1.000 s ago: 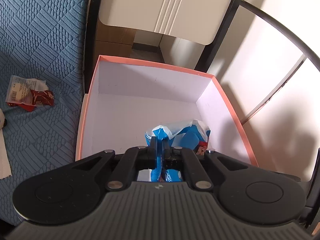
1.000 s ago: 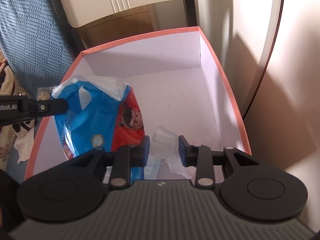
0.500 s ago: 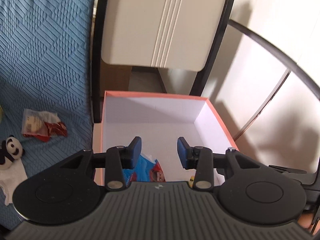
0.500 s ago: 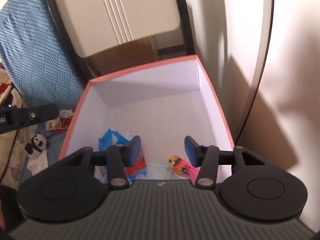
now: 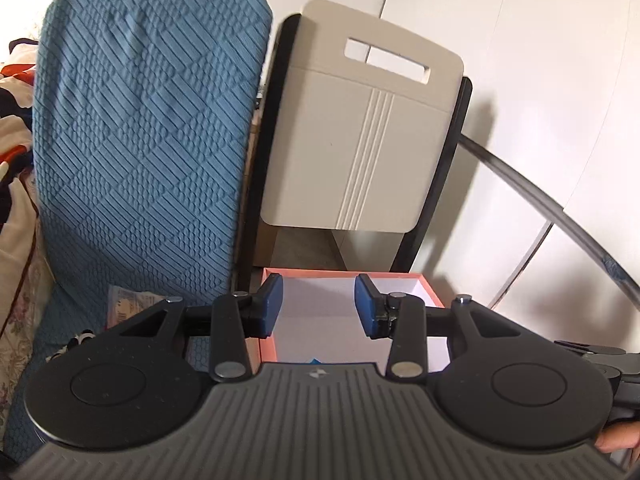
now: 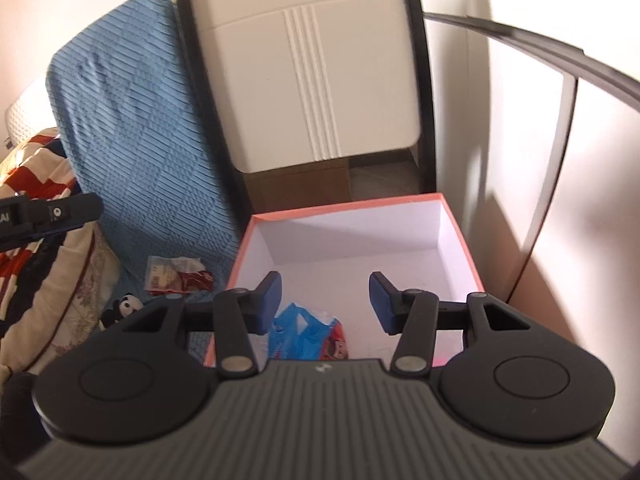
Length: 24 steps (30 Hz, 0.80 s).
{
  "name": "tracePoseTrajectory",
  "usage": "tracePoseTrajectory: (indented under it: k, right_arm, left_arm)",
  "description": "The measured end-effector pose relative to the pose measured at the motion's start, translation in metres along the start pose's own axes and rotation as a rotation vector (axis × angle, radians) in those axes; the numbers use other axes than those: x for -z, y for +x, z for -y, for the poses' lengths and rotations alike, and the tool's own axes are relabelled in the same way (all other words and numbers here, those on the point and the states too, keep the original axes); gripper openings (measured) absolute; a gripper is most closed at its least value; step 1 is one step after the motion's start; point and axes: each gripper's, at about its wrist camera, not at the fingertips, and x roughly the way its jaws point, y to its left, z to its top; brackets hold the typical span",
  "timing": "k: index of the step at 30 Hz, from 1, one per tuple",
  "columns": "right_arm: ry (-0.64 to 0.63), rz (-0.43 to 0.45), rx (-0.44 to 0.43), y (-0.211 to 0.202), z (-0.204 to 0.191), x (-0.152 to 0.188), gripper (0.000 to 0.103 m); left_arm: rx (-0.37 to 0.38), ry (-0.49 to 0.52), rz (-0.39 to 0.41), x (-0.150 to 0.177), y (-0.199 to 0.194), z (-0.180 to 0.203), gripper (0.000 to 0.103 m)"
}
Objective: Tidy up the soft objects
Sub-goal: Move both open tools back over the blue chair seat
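- Left claw [image 5: 319,305] was spread, nothing between its blue pads, hanging above the box [image 5: 430,292].
- Right claw [image 6: 325,302] was spread too, also empty, over the same pink-rimmed box [image 6: 460,240].
- Blue snack bag [image 6: 304,336] lay inside the box, down by its near left corner; in the left view only a sliver of it [image 5: 316,361] showed.
- Red and white packet [image 6: 176,276] sat on the blue quilted cover [image 6: 132,120], just beside the box's left wall.
- Little panda toy [image 6: 124,306] was near that packet, not touching it.
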Motion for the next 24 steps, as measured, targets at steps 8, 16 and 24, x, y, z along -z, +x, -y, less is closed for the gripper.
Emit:
tracePoseTrajectory:
  k: [8,16,24]
  right_arm:
    - [-0.042,0.036,-0.049,-0.007,-0.049,0.014,0.051]
    - [-0.105,0.007,-0.102,0.005,-0.101,0.039,0.051]
    - [-0.093,-0.025,-0.132,0.022,-0.131,0.058,0.051]
  left_arm:
    - [-0.026,-0.029,0.026,0.026,-0.032,-0.049,0.045]
    - [-0.058,-0.026,0.011,0.064,-0.050,-0.093,0.045]
    - [-0.067,-0.041,0.007,0.087,-0.051,-0.123,0.045]
